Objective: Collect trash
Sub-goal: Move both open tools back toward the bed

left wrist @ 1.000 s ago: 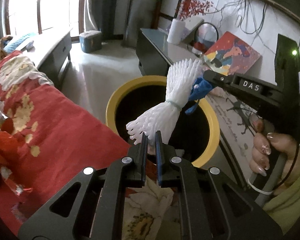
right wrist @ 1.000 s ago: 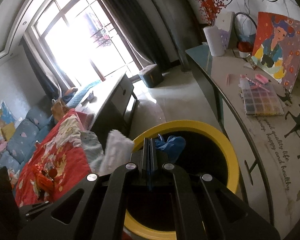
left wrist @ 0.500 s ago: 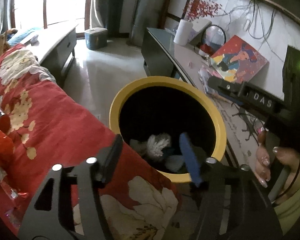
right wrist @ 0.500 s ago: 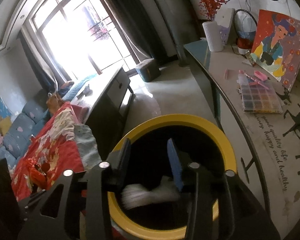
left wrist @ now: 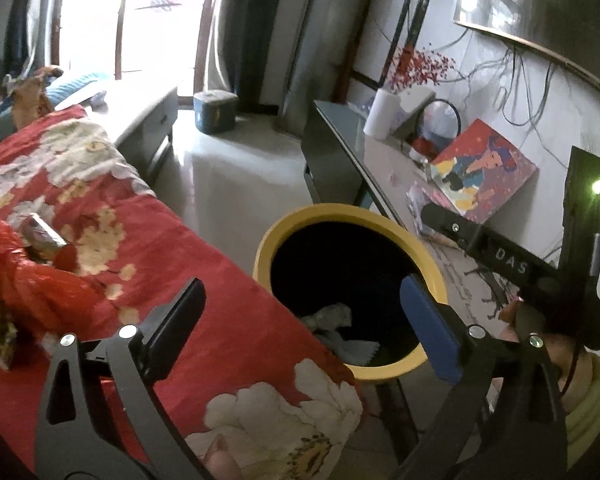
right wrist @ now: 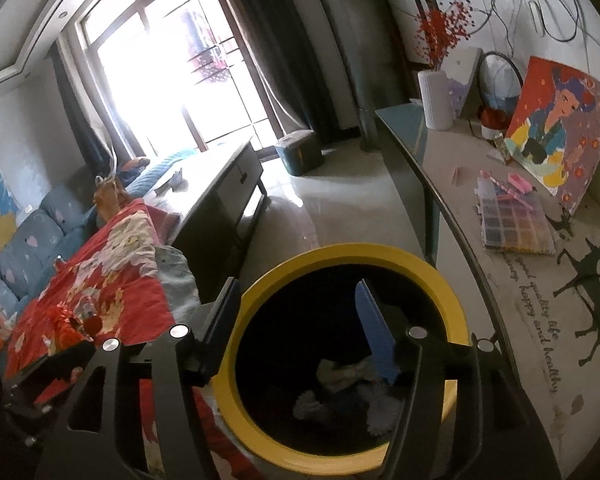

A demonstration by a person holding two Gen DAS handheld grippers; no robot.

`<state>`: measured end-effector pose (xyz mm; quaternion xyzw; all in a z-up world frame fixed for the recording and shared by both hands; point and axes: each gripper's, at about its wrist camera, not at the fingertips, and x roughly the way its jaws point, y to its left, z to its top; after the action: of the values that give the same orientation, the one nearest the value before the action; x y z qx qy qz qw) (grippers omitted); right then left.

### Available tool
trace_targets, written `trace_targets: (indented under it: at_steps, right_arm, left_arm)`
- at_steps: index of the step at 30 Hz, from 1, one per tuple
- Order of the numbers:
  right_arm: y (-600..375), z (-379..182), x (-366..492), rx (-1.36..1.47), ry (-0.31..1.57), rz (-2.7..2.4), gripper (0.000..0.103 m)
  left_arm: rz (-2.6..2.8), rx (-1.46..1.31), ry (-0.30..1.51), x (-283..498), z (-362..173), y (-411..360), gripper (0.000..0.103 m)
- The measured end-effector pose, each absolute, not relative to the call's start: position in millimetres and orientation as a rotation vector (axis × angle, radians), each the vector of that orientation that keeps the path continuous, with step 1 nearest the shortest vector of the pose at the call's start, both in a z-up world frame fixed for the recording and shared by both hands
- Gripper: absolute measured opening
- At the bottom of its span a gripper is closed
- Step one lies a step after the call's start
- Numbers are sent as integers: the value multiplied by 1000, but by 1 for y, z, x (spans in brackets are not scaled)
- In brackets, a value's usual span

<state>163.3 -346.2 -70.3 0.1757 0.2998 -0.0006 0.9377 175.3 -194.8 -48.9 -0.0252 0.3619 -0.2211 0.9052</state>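
The yellow-rimmed black bin point(left wrist: 262, 248) point(right wrist: 348, 252) stands between the red floral cloth point(left wrist: 112, 240) and the desk. Inside lie a white foam net point(left wrist: 328, 316) point(right wrist: 340, 372) and other scraps, with a dark blue one point(right wrist: 340, 404) among them. My left gripper point(left wrist: 300, 312) hangs over the bin's near rim, its jaws opening wide with nothing between them. My right gripper point(right wrist: 296, 320) is above the bin mouth, jaws also opening and empty; it shows side-on point(left wrist: 430, 214) in the left wrist view. A crumpled red wrapper point(left wrist: 16, 264) point(right wrist: 68, 324) lies on the cloth.
A long desk point(right wrist: 460, 184) runs along the right with a painting point(right wrist: 556, 120), a bead box point(right wrist: 516, 228) and a white vase point(right wrist: 436, 96). A low cabinet point(right wrist: 228, 176) and a blue box point(right wrist: 300, 152) stand on the floor beyond. A hand point(left wrist: 540, 340) holds the right gripper.
Both grippers were shut over the bin, left on the white foam net, right on a blue scrap. Both opened, the pieces dropped into the bin, and both grippers rose slightly.
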Motion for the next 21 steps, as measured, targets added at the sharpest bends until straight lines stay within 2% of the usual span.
trace_targets:
  at_steps: [21]
  right_arm:
    - [-283, -34, 143, 263, 555, 99, 65]
  left_arm:
    - [-344, -115, 600, 149, -14, -134, 90]
